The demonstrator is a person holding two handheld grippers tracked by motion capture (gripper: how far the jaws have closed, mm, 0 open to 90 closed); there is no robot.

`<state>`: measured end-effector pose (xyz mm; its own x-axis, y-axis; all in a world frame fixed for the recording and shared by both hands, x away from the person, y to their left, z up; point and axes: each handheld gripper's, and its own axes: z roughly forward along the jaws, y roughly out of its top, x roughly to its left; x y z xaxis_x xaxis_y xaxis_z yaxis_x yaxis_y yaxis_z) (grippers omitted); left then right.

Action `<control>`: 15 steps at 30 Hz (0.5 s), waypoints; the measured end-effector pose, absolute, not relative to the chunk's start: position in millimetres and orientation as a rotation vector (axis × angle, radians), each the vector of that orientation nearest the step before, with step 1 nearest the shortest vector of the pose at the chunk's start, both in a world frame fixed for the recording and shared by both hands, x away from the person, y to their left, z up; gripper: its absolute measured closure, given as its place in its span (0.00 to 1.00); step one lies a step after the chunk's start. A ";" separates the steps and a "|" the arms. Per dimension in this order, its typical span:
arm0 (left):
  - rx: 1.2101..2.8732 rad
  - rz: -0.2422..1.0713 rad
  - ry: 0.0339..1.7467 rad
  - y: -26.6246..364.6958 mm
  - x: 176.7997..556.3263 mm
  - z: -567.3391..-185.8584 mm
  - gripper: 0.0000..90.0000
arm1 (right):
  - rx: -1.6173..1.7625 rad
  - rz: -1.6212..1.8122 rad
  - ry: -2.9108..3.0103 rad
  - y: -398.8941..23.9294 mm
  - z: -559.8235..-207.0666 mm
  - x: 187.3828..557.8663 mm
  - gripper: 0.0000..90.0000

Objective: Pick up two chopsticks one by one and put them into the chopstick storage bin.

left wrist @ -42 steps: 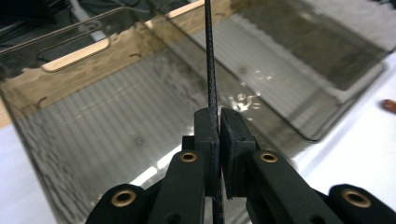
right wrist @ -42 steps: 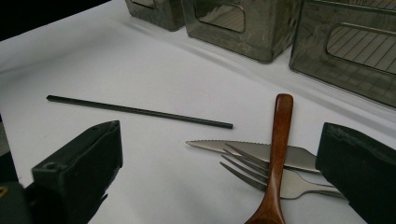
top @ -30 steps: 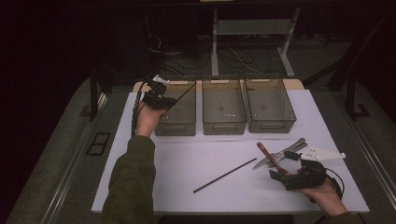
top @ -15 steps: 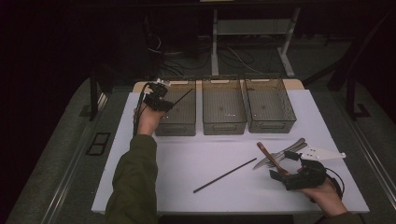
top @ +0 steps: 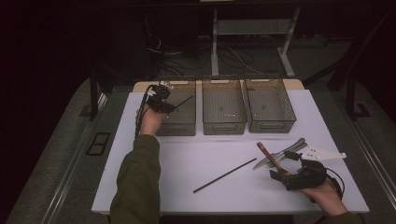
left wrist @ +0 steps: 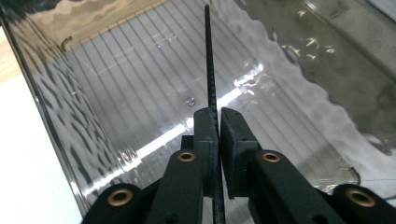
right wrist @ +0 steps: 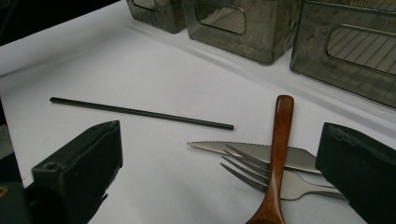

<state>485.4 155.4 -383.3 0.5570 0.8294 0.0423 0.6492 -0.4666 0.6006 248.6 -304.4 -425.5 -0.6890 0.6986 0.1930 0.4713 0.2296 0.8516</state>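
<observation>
1. High view: dark room, white surface [top: 187, 163] with three clear bins along the far edge. The left gripper [top: 159, 99] hangs over the left bin [top: 180, 122], and the thin black stick [top: 183, 101] it carries pokes out over the bin's inside. Compared with a second ago, that hand sits lower, nearer the bin. A second black stick [top: 225, 175] lies loose mid-surface. The right gripper [top: 299, 173] rests at the near right by the cutlery, same spot as before.

2. Left gripper view: the jaws have just been opening a touch. A narrow gap shows between them, with the stick [left wrist: 209, 74] in it, lying against the left pad and pointing at the ribbed bin floor [left wrist: 140, 140]. Looks like the drop into the bin is starting.

3. Right gripper view: jaws wide apart, holding nothing. Ahead lie a wooden spoon [right wrist: 276, 163], fork [right wrist: 261, 177], serrated knife [right wrist: 243, 150] and the loose stick [right wrist: 140, 112], probably next up for sorting.
</observation>
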 end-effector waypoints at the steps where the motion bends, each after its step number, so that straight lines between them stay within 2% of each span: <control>1: 2.263 0.459 1.181 155.9 485.1 -382.6 0.80 | 1.105 1.445 2.272 -304.4 -425.5 248.6 0.01; 4: 2.243 0.472 1.165 156.3 483.0 -379.0 0.70 | 1.106 1.444 2.272 -304.4 -425.6 248.7 0.01; 15: 2.143 0.426 1.041 155.2 465.3 -355.9 0.52 | 1.110 1.441 2.267 -304.5 -425.7 249.5 0.01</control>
